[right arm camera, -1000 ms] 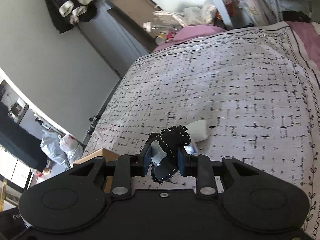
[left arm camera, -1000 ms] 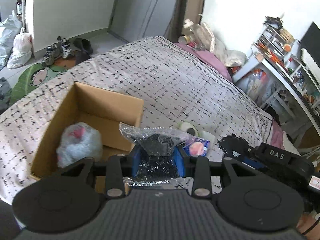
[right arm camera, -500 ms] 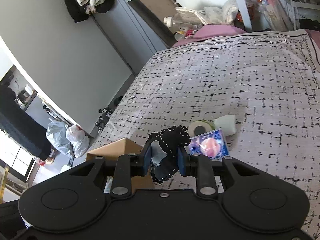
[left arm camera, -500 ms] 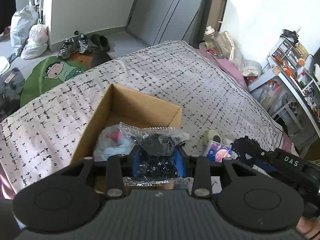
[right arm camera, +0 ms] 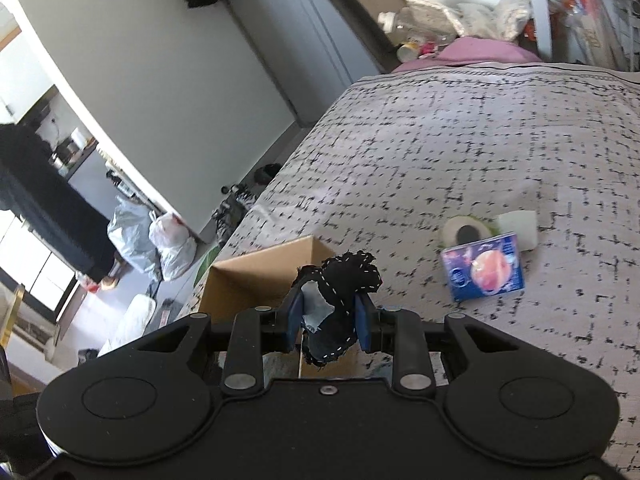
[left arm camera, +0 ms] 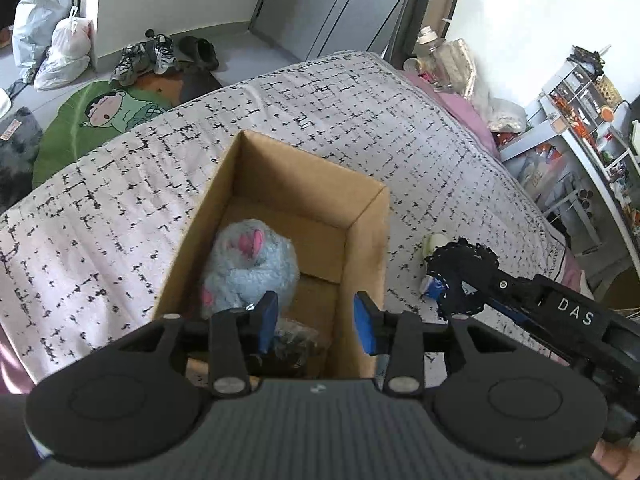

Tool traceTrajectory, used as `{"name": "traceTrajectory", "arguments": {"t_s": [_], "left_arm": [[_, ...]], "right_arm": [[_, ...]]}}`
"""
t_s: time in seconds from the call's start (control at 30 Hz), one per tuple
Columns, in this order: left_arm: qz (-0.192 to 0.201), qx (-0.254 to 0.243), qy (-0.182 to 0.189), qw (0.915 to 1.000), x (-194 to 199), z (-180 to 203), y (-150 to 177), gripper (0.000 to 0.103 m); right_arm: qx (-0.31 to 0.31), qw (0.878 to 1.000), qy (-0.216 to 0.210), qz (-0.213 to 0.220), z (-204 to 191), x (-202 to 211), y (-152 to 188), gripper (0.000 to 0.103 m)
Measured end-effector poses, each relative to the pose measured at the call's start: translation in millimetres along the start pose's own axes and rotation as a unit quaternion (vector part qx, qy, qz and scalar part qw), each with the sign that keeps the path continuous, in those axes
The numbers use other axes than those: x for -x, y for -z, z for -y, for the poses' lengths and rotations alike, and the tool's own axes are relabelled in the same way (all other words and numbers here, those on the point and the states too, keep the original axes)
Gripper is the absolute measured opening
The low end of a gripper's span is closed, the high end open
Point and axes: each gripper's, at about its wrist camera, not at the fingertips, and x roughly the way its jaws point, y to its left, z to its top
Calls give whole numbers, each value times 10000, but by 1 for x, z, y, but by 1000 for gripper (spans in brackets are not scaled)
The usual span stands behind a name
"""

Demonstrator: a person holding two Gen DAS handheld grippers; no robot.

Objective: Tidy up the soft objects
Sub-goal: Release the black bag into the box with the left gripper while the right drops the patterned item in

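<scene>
My left tool (left arm camera: 316,322) hangs wide open and empty over the cardboard box (left arm camera: 362,216), the bagged dark item (left arm camera: 296,344) lying inside beside the blue plush (left arm camera: 250,264). My right tool (right arm camera: 329,320) grips the black cloth (right arm camera: 344,280) just beside the box; I judge it goes in next, needing a carry over the rim.

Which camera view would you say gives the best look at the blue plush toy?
The left wrist view: it looks down into the box, where the plush toy lies in full sight. The right wrist view shows only the box's outer corner and rim, and the toy is hidden.
</scene>
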Motion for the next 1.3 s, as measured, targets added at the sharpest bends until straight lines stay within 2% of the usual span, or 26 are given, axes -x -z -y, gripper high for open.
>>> {"name": "traceTrajectory", "arguments": {"t_s": [0.33, 0.5, 0.57, 0.6, 0.67, 0.73, 0.8, 1.3], "left_arm": [[-88, 260, -38, 9996, -1, -27, -9, 45], [-182, 301, -104, 9993, -2, -32, -12, 49], [-235, 278, -131, 9993, -2, -33, -14, 53], [-241, 256, -153, 9993, -1, -33, -15, 57], [-214, 207, -182, 9994, 1, -33, -17, 64], [-153, 183, -210, 9995, 5, -32, -18, 76], [-89, 173, -246, 9995, 8, -32, -19, 79], [-50, -39, -344, 9994, 18, -10, -14, 82]], "right_arm": [[218, 9994, -152, -236, -25, -13, 7, 28], [86, 9983, -290, -495, -33, -19, 11, 35], [49, 9983, -248, -534, -34, -18, 11, 49], [49, 9986, -200, -494, -34, -17, 11, 52], [31, 9990, -143, -426, -33, -13, 9, 55], [-73, 9992, -94, -374, -29, -11, 7, 58], [-167, 9993, -19, -321, -25, -9, 6, 60], [-531, 9982, 269, -75, 11, 17, -4, 70]]}}
